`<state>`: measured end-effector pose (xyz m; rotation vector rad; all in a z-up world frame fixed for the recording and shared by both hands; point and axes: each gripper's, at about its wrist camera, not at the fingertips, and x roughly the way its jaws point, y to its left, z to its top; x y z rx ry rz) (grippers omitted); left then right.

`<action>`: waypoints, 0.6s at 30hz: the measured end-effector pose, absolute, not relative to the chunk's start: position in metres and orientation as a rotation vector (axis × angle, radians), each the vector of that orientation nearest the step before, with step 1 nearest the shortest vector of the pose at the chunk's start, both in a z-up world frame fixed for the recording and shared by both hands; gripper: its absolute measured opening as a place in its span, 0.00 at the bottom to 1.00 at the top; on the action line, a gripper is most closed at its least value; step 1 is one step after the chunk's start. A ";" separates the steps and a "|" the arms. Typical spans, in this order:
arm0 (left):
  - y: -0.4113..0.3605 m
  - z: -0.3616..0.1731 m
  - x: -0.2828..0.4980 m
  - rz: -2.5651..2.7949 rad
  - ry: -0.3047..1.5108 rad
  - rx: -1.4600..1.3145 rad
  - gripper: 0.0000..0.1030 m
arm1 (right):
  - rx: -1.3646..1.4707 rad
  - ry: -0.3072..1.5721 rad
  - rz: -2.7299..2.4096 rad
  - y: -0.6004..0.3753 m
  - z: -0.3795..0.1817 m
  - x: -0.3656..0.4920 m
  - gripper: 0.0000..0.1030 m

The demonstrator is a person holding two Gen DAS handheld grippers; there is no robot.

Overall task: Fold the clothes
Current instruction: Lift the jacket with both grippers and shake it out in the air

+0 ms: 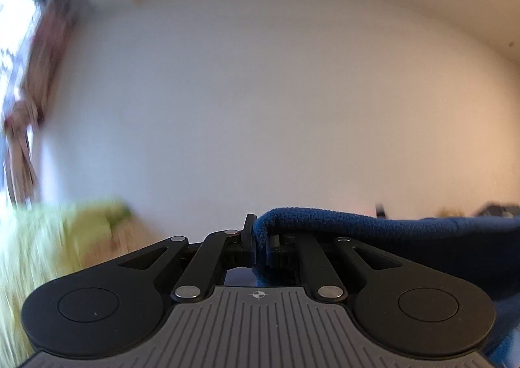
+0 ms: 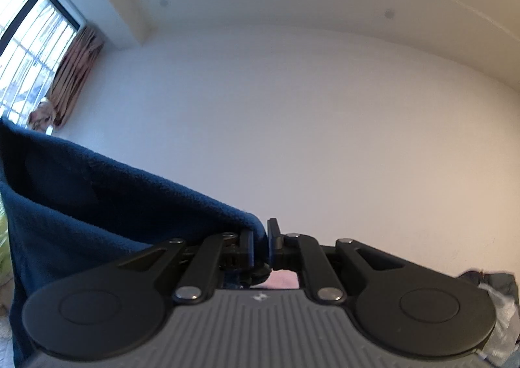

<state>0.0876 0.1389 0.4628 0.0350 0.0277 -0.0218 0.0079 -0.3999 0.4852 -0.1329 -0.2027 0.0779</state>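
Both grippers are clamped on one blue fleece, held up in the air between them: the left gripper (image 1: 259, 243) pinches its edge, cloth trailing off to the right, and the right gripper (image 2: 260, 246) pinches another edge of the fleece (image 2: 97, 202), cloth hanging to the left. To do this lift well — judging from the sag — keep the two hands level and draw them apart until the top edge is taut, then lay it down flat. Count: one fleece, two grippers, one curtain (image 2: 76, 75) (by the window).
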 end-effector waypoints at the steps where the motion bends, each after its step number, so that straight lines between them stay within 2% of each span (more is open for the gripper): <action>1: 0.140 0.446 0.096 -0.026 0.080 0.033 0.05 | -0.132 -0.165 0.087 -0.401 0.478 0.014 0.08; 8: 0.166 0.314 0.176 -0.049 0.437 0.016 0.05 | -0.157 0.170 0.149 -0.397 0.386 0.067 0.08; 12: 0.198 0.270 0.240 -0.018 0.541 -0.003 0.05 | -0.139 0.321 0.144 -0.396 0.331 0.127 0.08; 15: 0.203 0.267 0.294 0.056 0.543 -0.023 0.05 | -0.110 0.350 0.136 -0.394 0.314 0.185 0.08; 18: 0.203 0.333 0.321 0.116 0.387 -0.071 0.05 | -0.038 0.283 0.110 -0.392 0.346 0.247 0.08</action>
